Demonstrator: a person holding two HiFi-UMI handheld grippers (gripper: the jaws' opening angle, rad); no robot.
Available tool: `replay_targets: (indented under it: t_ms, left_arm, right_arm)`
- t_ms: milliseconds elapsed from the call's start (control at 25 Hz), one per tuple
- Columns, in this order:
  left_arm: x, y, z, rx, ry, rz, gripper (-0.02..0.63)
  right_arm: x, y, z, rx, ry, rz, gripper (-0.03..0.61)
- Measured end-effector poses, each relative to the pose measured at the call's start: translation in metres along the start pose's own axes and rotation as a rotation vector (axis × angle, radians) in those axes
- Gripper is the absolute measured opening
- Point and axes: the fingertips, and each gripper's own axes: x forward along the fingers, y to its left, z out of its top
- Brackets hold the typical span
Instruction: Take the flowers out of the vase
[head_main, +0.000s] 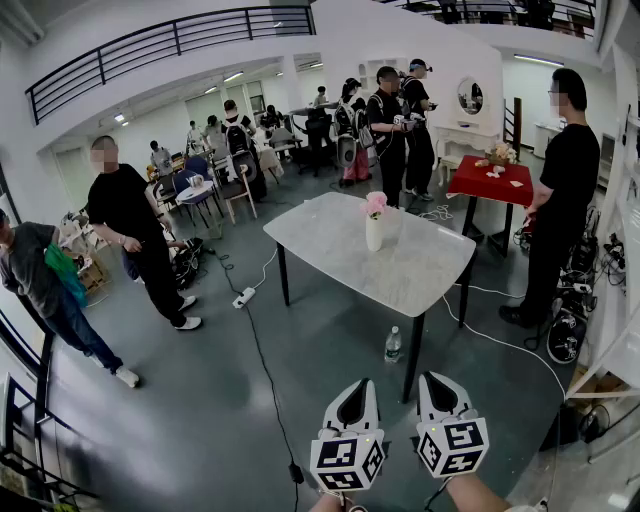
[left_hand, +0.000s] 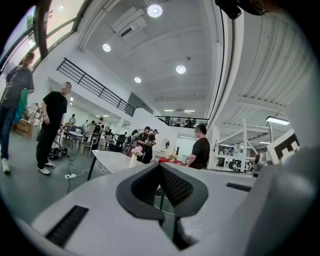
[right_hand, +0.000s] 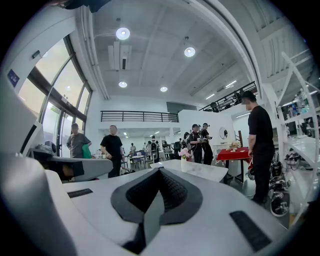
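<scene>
A white vase (head_main: 374, 234) with pink flowers (head_main: 375, 204) stands upright near the middle of a pale marble table (head_main: 330, 240), a few steps ahead of me. Both grippers are held low and level at the bottom of the head view, far short of the table. The left gripper (head_main: 357, 386) and the right gripper (head_main: 432, 380) are both shut with nothing between the jaws. The left gripper view shows its gripper (left_hand: 160, 167) closed, with the flowers (left_hand: 136, 150) small in the distance. In the right gripper view, its gripper (right_hand: 159, 171) is closed too, and the flowers (right_hand: 186, 152) stand beyond it.
A person in black (head_main: 560, 190) stands right of the table, beside a red-covered table (head_main: 490, 180). Two people (head_main: 135, 235) stand at the left, and a group gathers behind. A water bottle (head_main: 393, 345) and a power strip with its cable (head_main: 244, 297) lie on the floor by the table legs.
</scene>
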Motion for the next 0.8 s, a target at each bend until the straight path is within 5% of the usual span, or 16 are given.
replay_targets:
  t_ms: [800]
  left_arm:
    - [0.003,0.043,0.009,-0.024,-0.001,-0.011,0.005]
  right_arm:
    - [0.034,0.020,-0.004,0.050,0.004,-0.012,0.017]
